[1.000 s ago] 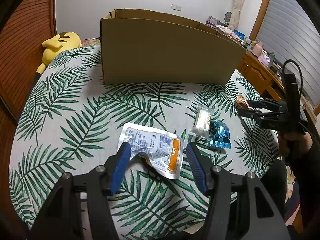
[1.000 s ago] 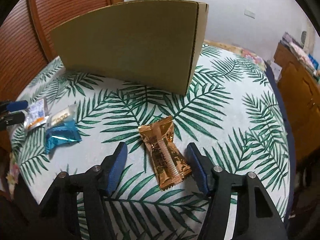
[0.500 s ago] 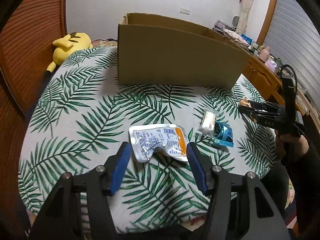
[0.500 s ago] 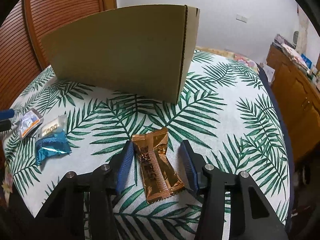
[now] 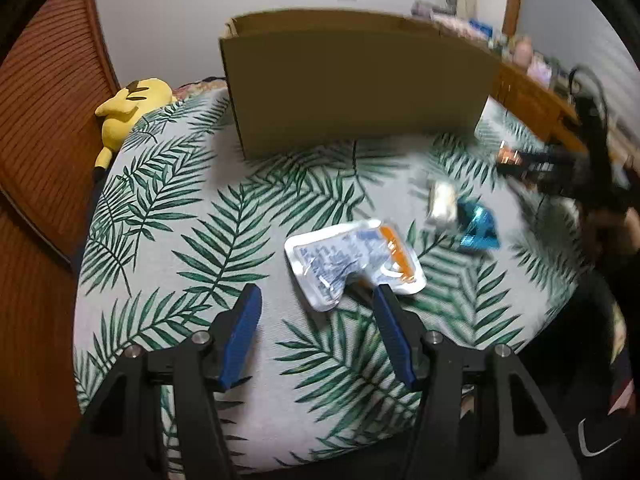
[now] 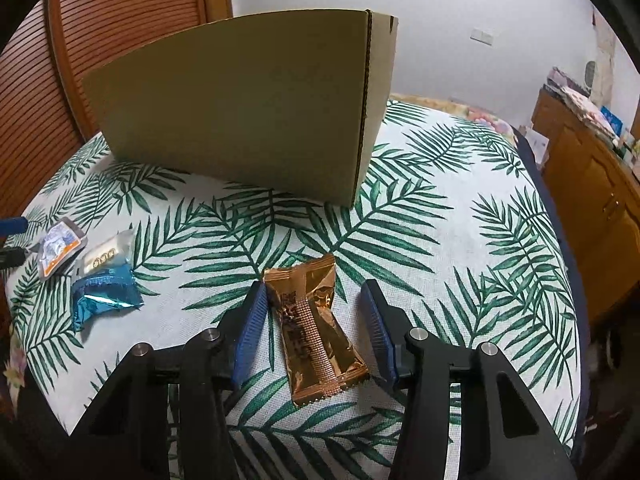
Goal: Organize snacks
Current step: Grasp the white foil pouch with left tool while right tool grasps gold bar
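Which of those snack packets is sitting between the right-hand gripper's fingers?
The gold packet. It lies alone between the right gripper fingers; the blue, cream and silver packets sit together far off to its left.

Cardboard box [image 6: 240,116] blocks table's [image 6: 460,240] far edge, tall wall facing front. Open tablecloth along left and right edges. Three packets [image 5: 444,200] clustered mid-front narrow passage there.

Matt cardboard box [image 6: 240,112], glossy foil gold wrapper [image 6: 316,328], woven leaf-print cloth [image 6: 460,240]
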The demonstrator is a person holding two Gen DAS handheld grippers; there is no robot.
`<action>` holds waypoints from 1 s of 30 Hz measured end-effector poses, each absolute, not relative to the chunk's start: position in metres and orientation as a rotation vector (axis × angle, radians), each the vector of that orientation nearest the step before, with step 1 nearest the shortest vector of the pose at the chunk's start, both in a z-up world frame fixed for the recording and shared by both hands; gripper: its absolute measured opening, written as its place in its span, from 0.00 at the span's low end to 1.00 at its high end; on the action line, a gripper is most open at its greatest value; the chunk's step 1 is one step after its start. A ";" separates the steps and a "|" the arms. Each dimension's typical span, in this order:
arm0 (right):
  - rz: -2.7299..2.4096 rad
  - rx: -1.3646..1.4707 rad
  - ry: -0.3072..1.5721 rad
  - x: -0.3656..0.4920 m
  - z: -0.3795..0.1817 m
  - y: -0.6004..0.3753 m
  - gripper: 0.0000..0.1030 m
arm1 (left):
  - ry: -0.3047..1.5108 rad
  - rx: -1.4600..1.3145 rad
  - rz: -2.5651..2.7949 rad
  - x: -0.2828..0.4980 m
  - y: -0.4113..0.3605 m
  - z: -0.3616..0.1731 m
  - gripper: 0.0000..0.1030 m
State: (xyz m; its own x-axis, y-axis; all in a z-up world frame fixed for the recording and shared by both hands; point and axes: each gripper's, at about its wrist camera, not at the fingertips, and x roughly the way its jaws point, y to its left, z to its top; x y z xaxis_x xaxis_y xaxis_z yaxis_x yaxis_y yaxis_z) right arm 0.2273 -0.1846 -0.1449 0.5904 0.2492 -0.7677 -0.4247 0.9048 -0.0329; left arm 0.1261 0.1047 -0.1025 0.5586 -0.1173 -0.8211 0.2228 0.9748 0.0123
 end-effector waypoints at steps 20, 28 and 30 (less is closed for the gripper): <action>0.399 -0.212 0.855 0.227 -0.145 -0.185 0.47 | 1.018 0.275 -0.281 0.180 0.056 -0.117 0.57; 0.399 -0.212 0.855 0.227 -0.145 -0.186 0.47 | 1.035 0.192 -0.284 0.180 0.066 -0.122 0.57; 0.399 -0.211 0.855 0.227 -0.145 -0.186 0.47 | 1.030 0.170 -0.296 0.178 0.067 -0.122 0.50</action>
State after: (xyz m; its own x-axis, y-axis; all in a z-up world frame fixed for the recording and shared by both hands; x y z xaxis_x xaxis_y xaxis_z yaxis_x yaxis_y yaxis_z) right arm 0.2267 -0.1857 -0.1448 0.5884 0.2568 -0.7667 -0.4233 0.9057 -0.0216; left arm 0.1782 0.0674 -0.1223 0.4801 -0.1617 -0.8622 0.3204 0.9473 0.0008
